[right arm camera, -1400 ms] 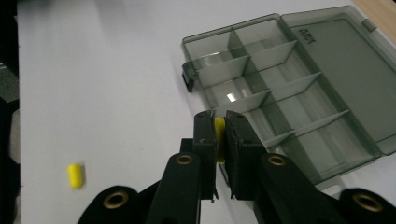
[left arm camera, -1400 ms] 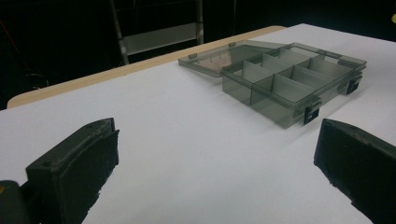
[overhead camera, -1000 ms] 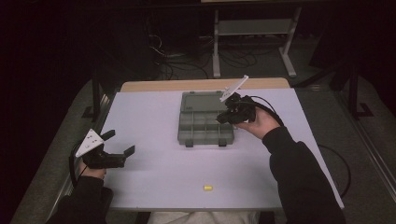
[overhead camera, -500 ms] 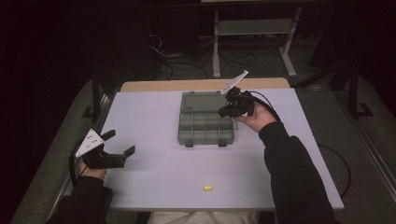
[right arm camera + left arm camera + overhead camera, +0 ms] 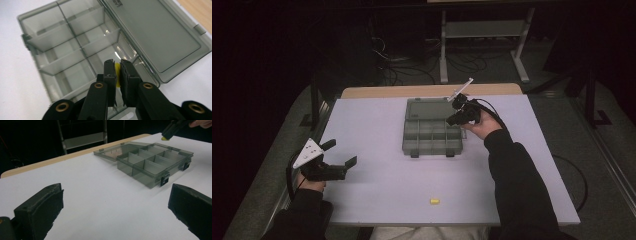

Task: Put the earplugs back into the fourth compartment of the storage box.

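A clear grey compartment box (image 5: 432, 132) lies open on the white table, its lid (image 5: 428, 108) flat behind it. My right gripper (image 5: 455, 118) hovers over the box's right rear corner, shut on a small yellow piece (image 5: 117, 73) above a rear compartment. The box (image 5: 75, 55) spreads below those jaws in the right gripper view. From the left gripper view the yellow piece (image 5: 164, 138) shows at the tip of that gripper above the box (image 5: 152, 162). A second yellow piece (image 5: 434, 201) lies near the table's front edge. My left gripper (image 5: 343, 156) stands open at the table's left, nothing between its jaws.
The white table (image 5: 377, 190) ends in a wooden strip (image 5: 377, 92) at the back. Beyond it, on the dark floor, stand a metal rack (image 5: 482, 30) and loose cables (image 5: 397, 60). A cable loops on the floor at the right (image 5: 579, 180).
My right gripper has moved from the box's front right toward its rear right corner, still carrying the yellow piece. The left gripper has stayed put.
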A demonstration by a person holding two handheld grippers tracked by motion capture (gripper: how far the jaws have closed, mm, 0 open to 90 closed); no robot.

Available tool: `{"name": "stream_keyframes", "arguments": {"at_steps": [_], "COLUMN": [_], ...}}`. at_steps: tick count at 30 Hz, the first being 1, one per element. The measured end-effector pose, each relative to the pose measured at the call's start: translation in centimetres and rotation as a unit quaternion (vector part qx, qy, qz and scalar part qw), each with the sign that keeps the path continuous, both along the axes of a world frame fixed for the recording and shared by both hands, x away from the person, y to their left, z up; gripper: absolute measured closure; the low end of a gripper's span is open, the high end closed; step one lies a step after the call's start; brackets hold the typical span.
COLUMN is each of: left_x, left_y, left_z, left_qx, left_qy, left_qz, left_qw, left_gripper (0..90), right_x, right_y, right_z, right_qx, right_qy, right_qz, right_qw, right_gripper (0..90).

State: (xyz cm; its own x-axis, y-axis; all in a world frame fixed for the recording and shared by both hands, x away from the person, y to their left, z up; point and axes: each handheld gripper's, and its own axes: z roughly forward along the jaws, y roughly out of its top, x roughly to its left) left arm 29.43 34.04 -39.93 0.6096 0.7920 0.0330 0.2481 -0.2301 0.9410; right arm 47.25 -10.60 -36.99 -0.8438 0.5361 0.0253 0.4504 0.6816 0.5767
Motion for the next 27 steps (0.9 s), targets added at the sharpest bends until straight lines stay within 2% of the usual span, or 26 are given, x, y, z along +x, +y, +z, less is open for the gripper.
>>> {"name": "stream_keyframes", "arguments": {"at_steps": [5,10,18,23,25,27], "left_x": [0.0,0.0,0.0,0.0,0.0,0.0], "left_y": [0.0,0.0,0.0,0.0,0.0,0.0], "left_z": [0.0,0.0,0.0,0.0,0.0,0.0], "left_qx": [-0.002,-0.003,-0.001,-0.001,-0.001,-0.001], "left_qy": [0.001,0.001,0.001,0.001,0.001,0.001], "left_qz": [-0.001,0.000,0.000,0.000,0.001,0.001], "left_qw": [1.0000,1.0000,1.0000,1.0000,1.0000,1.0000], "left_gripper": [0.0,0.0,0.0,0.0,0.0,0.0], "right_x": [0.7,1.0,-0.1,-1.2,-1.8,-2.4], "right_y": [0.3,0.3,-0.2,-0.3,-0.2,-0.1], "right_z": [-1.2,-1.7,0.0,1.4,1.8,2.2], "right_qx": [-0.015,-0.019,-0.005,0.014,0.012,0.014], "right_qy": [0.007,0.011,-0.012,-0.025,-0.027,-0.032], "right_qz": [-0.006,-0.017,-0.022,-0.023,-0.019,-0.016], "right_qw": [0.9999,0.9996,0.9997,0.9993,0.9994,0.9993], "right_gripper": [81.7,80.3,69.0,52.2,42.8,37.1]}}
